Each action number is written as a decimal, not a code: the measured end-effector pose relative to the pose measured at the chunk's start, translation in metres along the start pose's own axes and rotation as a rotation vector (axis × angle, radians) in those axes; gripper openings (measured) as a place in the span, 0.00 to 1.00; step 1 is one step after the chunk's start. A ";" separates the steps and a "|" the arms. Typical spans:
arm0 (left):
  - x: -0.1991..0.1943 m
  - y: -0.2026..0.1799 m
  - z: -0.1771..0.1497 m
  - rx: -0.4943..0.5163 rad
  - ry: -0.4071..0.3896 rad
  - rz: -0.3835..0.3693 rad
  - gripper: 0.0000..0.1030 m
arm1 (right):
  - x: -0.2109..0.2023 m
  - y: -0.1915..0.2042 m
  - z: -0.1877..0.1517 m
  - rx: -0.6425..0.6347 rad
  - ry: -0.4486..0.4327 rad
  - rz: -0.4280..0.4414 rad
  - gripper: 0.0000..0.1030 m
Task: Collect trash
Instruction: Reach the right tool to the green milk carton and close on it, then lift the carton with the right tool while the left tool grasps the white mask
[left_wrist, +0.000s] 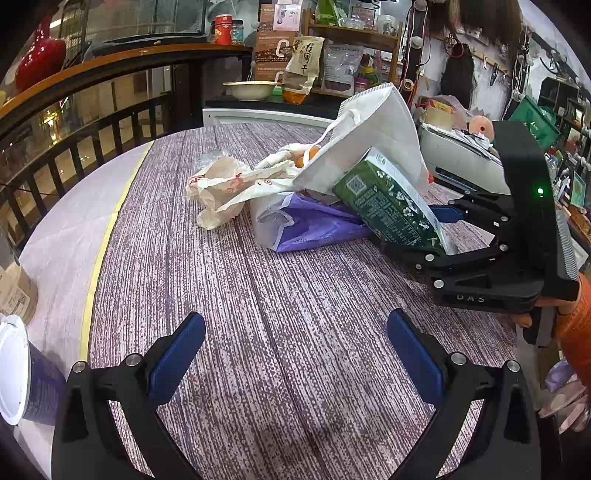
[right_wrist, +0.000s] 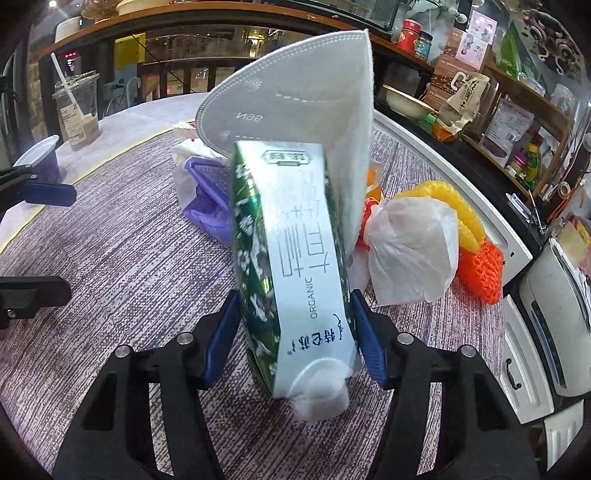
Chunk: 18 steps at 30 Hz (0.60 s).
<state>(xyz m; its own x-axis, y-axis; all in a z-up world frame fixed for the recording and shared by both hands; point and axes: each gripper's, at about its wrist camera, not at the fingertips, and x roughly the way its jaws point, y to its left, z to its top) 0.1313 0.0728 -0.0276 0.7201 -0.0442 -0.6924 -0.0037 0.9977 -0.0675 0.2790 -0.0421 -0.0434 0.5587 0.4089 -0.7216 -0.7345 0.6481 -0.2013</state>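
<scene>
A green and white drink carton (left_wrist: 388, 199) (right_wrist: 295, 240) tilts up from a trash pile on the purple-patterned table (left_wrist: 258, 295). My right gripper (left_wrist: 432, 236) (right_wrist: 293, 317) is shut on the carton's capped end, with a blue pad against each side. A white face mask (left_wrist: 376, 125) (right_wrist: 295, 92) leans over the carton. Under it lie a purple bag (left_wrist: 314, 225) (right_wrist: 207, 206) and a crumpled printed plastic bag (left_wrist: 229, 184). My left gripper (left_wrist: 295, 325) hovers open over bare table, short of the pile, with nothing between its fingers.
A knotted white bag (right_wrist: 410, 251) and orange and yellow foam nets (right_wrist: 480, 258) lie right of the carton. A lidded drink cup (right_wrist: 77, 110) and a blue tub (left_wrist: 14, 369) stand at the table's left edge. Cluttered shelves (left_wrist: 351, 33) rise behind.
</scene>
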 end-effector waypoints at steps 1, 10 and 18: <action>0.001 -0.001 0.001 0.002 -0.002 0.002 0.94 | -0.002 0.001 -0.001 -0.002 -0.003 -0.001 0.53; 0.001 -0.006 0.014 0.026 -0.058 0.017 0.76 | -0.034 0.002 -0.021 0.049 -0.055 0.051 0.50; 0.025 -0.020 0.052 0.091 -0.087 0.081 0.69 | -0.075 -0.002 -0.054 0.158 -0.116 0.084 0.50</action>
<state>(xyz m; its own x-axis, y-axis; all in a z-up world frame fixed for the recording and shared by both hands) 0.1855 0.0547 -0.0057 0.7774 0.0372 -0.6279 -0.0042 0.9985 0.0539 0.2173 -0.1089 -0.0249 0.5451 0.5310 -0.6487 -0.7158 0.6977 -0.0304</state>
